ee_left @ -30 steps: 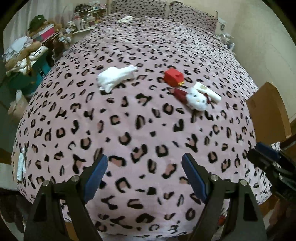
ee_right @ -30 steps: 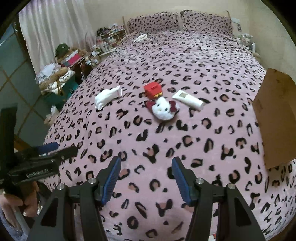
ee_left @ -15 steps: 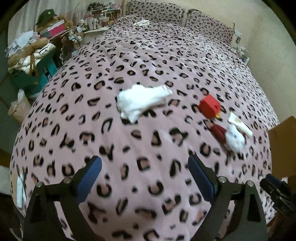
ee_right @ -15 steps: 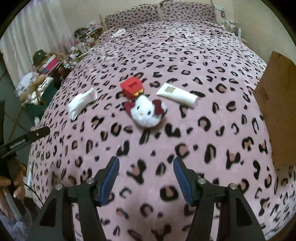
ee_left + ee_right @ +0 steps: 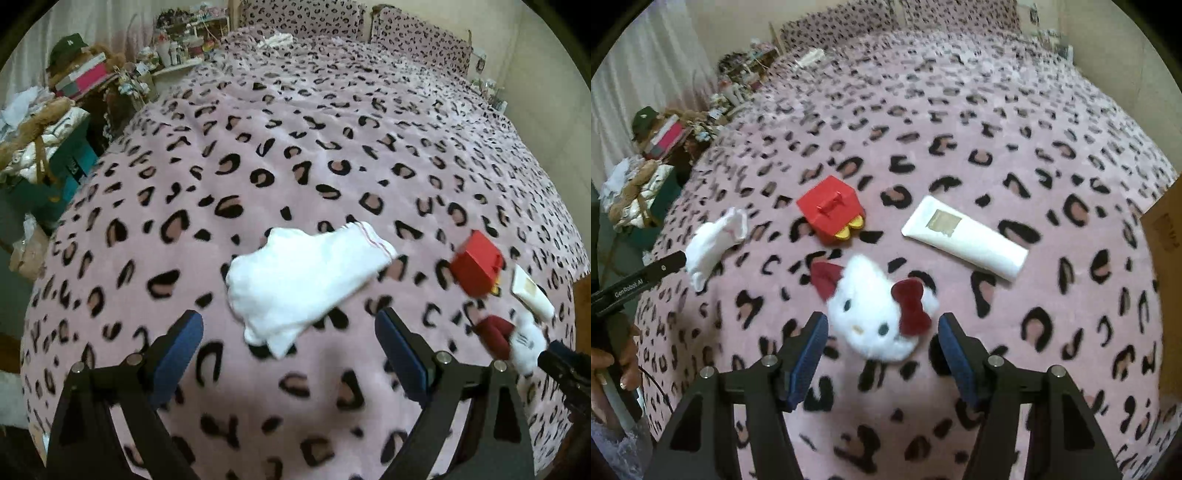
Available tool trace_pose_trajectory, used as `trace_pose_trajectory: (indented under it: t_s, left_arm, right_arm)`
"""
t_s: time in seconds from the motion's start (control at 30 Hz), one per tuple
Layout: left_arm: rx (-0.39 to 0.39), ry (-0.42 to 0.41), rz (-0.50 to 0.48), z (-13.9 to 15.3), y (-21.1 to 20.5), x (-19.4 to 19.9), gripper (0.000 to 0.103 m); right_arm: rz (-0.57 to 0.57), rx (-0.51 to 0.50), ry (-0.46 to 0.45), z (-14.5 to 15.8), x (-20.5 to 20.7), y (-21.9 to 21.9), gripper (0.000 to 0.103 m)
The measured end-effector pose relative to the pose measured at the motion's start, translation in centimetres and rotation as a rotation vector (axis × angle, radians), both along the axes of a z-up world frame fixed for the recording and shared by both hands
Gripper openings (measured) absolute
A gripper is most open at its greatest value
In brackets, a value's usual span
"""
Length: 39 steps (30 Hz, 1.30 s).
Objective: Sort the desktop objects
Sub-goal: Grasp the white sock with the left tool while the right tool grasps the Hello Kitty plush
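Both grippers have come forward and down over the pink leopard-print fleece bedspread (image 5: 295,147) since the earlier frames, and every object now looms larger in its view; left jaws have just been opening, right jaws likewise, by a smaller amount

Left wrist view, left to right:
- cluttered side table with boxes and a dark green cap (image 5: 70,44), beyond the bed's left edge
- left gripper (image 5: 288,354): blue-padded jaws spread wide, nothing pressed between the pads; the sock's lower end lies in the gap, apart from both pads
- crumpled white fabric sock (image 5: 306,277), flat on the bedspread, just ahead of the jaws
- red plastic box-shaped toy with yellow feet (image 5: 476,262), right of the sock, well apart from it
- white squeeze tube (image 5: 532,295), just right of the red toy
- white plush cat head with dark red bow (image 5: 517,343), below the tube, partly blurred

Right wrist view, left to right:
- person's hand (image 5: 609,369) holding the left gripper's handle at the frame edge; its tip reaches beside the sock (image 5: 713,247)
- red toy (image 5: 831,210), centre
- right gripper (image 5: 879,350): jaws apart, straddling the lower half of the plush cat head (image 5: 875,314); pads clear of it on both sides
- squeeze tube (image 5: 964,240), lying diagonally, right of the red toy
- brown cardboard box (image 5: 1167,258), at the right edge
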<state>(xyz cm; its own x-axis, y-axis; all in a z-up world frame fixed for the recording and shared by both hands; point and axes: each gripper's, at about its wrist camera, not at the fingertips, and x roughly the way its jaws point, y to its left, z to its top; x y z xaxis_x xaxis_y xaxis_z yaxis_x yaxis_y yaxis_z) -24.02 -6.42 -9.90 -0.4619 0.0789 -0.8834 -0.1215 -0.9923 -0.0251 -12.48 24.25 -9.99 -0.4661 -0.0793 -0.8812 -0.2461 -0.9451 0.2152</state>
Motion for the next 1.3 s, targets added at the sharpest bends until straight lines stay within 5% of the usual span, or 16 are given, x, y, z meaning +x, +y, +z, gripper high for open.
trace_pose_trajectory:
  t_s: [0.27, 0.47, 0.5, 0.57, 0.73, 1.3]
  left_arm:
    - [0.004, -0.048, 0.002, -4.2, 0.4, -4.2, 0.095]
    - [-0.019, -0.038, 0.032, -6.4, 1.3, -5.3, 0.095]
    - [-0.009, -0.028, 0.04, -6.5, 1.2, -5.3, 0.091]
    - [-0.029, -0.029, 0.063, -7.0, 1.1, -5.2, 0.065]
    - [-0.028, -0.01, 0.087, -6.7, 0.5, -4.5, 0.039]
    - [0.011, 0.011, 0.14, -3.1, -1.9, 5.3, 0.032]
  right_arm:
    - [0.019, -0.039, -0.065, -4.1, -2.7, -1.2, 0.065]
    - [0.017, -0.024, -0.027, -5.2, -3.6, -2.0, 0.071]
    - [0.021, -0.023, -0.015, -5.2, -3.7, -2.0, 0.071]
    - [0.033, -0.021, -0.002, -5.4, -3.7, -2.1, 0.071]
    - [0.052, -0.013, 0.033, -5.0, -3.2, -1.9, 0.057]
    - [0.138, -0.062, 0.093, -2.3, 0.7, -5.4, 0.054]
